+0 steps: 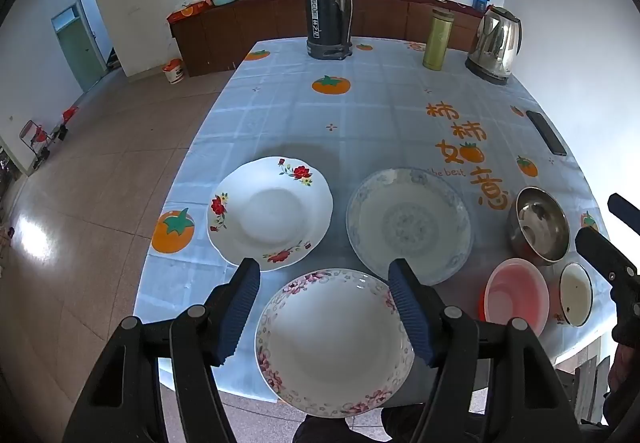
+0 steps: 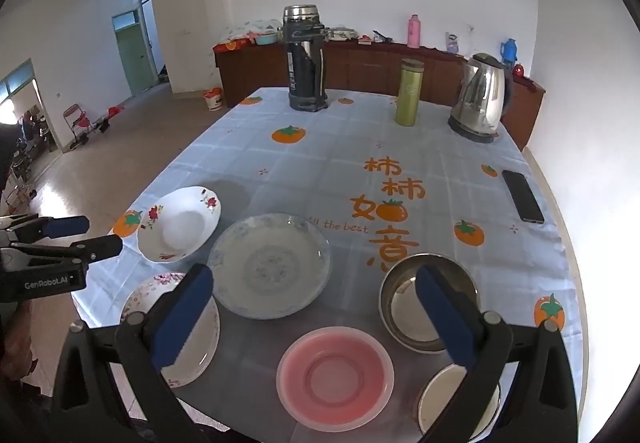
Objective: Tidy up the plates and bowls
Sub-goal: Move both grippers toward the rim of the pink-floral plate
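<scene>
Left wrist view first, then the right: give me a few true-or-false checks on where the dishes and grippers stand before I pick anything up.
1. The left gripper is open above the pink-floral plate. True.
2. The pink plastic bowl is stacked inside the steel bowl. False: they sit side by side on the table, the pink one nearer.
3. The right gripper holds a plate. False: it is open and holds nothing.
4. The red-rose plate and the blue-patterned plate lie separately. True.
5. The phone lies between the plates. False: it lies near the table's right edge.
</scene>
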### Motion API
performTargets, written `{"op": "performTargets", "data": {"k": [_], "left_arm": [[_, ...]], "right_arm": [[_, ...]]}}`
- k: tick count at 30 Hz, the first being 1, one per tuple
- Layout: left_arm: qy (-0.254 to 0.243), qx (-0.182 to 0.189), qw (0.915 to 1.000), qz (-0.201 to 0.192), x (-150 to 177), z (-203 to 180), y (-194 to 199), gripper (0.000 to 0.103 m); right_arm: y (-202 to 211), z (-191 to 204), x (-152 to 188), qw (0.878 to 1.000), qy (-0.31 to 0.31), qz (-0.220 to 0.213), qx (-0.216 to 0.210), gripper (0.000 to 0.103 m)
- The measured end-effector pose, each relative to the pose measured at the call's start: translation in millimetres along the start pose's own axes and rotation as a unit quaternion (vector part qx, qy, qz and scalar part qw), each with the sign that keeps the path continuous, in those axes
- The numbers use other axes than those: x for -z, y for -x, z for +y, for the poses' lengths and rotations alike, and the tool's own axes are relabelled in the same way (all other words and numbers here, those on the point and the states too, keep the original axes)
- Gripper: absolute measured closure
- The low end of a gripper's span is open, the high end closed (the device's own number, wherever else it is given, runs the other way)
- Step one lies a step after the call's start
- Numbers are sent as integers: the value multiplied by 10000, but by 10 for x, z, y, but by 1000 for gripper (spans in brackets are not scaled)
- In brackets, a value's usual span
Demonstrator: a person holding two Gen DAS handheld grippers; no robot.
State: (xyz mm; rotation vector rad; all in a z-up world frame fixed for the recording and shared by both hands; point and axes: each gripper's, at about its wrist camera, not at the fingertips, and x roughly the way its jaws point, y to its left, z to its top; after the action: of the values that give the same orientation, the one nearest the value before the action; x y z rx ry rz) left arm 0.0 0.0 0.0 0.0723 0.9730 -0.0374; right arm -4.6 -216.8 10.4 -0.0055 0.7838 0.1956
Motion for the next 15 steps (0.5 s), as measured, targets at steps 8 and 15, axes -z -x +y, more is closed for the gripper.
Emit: {"op": "performTargets", "data": {"k": [8, 15], "left_arm": [[-3, 4, 10000, -34, 0, 5, -6, 34], [-8, 3, 10000, -44, -1, 4, -10, 34]], "right_arm": [[-20, 13, -17, 10000, 30, 13, -15, 1], [-32, 14, -27, 10000, 31, 5, -30, 1]]}}
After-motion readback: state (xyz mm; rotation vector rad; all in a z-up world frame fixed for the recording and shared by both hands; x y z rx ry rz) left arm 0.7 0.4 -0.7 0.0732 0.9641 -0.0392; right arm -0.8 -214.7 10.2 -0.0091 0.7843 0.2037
